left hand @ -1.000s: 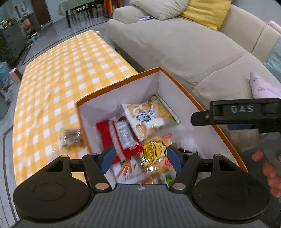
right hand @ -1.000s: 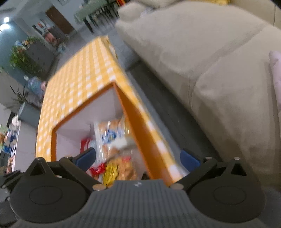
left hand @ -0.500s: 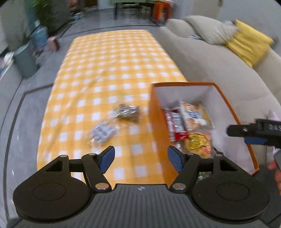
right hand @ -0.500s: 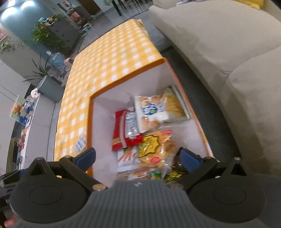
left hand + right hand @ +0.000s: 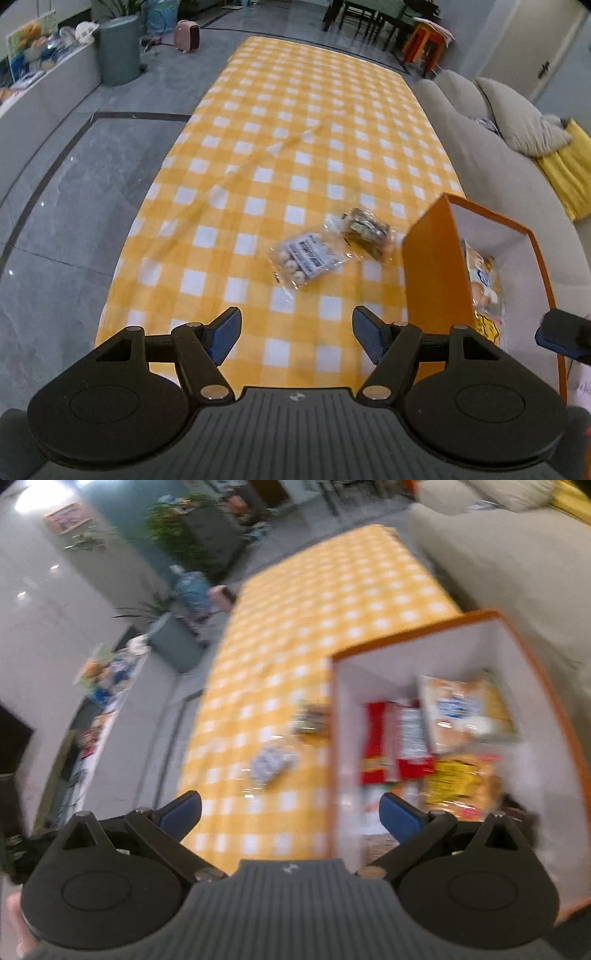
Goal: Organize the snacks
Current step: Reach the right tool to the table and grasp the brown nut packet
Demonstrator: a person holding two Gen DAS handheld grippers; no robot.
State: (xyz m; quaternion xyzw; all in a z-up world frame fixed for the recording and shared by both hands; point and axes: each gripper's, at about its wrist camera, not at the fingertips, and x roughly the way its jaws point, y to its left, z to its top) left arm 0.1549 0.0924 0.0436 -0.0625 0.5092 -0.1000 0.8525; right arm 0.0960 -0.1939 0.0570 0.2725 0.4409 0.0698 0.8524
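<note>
Two loose snack packets, a clear packet of round snacks (image 5: 304, 258) and a dark-wrapped packet (image 5: 367, 230), lie on the table (image 5: 258, 155) just ahead of the left gripper (image 5: 295, 338), whose jaws stand apart and empty, presumably aimed for a pickup. To its right stands the orange box (image 5: 432, 280), already holding several packets; the right gripper (image 5: 290, 808), also apart and empty, straddles the box's near wall.

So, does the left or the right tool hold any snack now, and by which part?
Nothing is held. The left tool and the right tool both stand open and empty.
</note>
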